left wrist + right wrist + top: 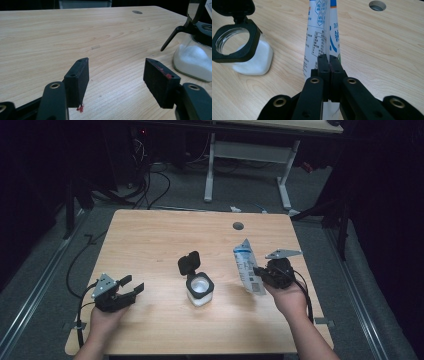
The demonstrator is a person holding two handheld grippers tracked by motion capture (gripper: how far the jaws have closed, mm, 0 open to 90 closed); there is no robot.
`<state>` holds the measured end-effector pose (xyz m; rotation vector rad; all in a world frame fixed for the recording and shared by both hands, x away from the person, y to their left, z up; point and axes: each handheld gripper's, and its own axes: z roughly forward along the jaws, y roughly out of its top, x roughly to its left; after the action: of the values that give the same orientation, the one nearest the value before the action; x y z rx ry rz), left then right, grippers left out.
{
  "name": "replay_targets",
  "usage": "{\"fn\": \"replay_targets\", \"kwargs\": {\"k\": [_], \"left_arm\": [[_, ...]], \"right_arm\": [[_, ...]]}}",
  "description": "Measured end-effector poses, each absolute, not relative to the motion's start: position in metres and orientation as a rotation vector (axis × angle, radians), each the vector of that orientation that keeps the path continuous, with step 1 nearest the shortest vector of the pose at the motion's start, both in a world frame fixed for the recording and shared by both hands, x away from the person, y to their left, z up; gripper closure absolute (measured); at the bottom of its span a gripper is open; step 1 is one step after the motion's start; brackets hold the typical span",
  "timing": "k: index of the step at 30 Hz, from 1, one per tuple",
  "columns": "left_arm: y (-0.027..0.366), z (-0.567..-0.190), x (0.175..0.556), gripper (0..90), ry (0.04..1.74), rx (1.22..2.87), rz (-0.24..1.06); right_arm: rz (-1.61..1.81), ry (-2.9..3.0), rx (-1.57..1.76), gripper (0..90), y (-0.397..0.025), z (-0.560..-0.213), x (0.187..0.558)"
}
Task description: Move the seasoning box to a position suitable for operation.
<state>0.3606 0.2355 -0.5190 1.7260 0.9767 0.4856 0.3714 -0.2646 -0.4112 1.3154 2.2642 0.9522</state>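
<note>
A clear glass jar [200, 290] stands near the middle of the pale, wood-grained table [150, 235]. It has rounded shoulders, a black square collar with a round mouth, and a black hinged lid [189, 262] flipped open and standing up behind the mouth. White granular powder fills its lower part, mounded against the glass in the left gripper view.

Just to the right of the jar, the right gripper [259, 271] holds a pouch [246, 268] upright and slightly tilted, apart from the jar. The pouch is a flat, glossy packet, white with blue bands and small printed text, narrowing to a pointed top corner. In the right gripper view the two black jaws are pressed together on the pouch's thin edge.

Well to the left of the jar, the left gripper [134, 287] sits low over the table with its jaws spread wide and nothing between them. Its blocky black pads [160, 81] look matte, with red flecks along one edge.
</note>
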Motion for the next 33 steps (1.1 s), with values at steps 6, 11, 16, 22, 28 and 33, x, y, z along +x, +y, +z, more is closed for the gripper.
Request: {"fn": "replay_targets", "kwargs": {"k": [6,11,16,22,28,33], "left_arm": [[0.234,-0.519,0.36,37.3,0.957,1.734,0.48],[0.233,-0.518,0.359,37.3,0.951,1.737,0.477],[0.232,-0.518,0.358,37.2,0.945,1.736,0.473],[0.23,-0.519,0.358,37.1,0.943,1.741,0.473],[0.23,-0.519,0.358,37.0,0.944,1.745,0.468],[0.229,-0.52,0.358,37.0,0.943,1.747,0.465]], "right_arm": [[1.033,2.198,1.322,89.8,-0.271,-0.42,0.366],[1.113,2.138,1.336,89.9,-0.279,-0.424,0.364],[1.147,2.089,1.331,89.9,-0.286,-0.432,0.361],[1.208,2.026,1.327,89.9,-0.291,-0.438,0.356],[1.265,1.988,1.333,90.0,-0.292,-0.448,0.354],[1.297,1.967,1.326,90.0,-0.29,-0.455,0.353]]}}
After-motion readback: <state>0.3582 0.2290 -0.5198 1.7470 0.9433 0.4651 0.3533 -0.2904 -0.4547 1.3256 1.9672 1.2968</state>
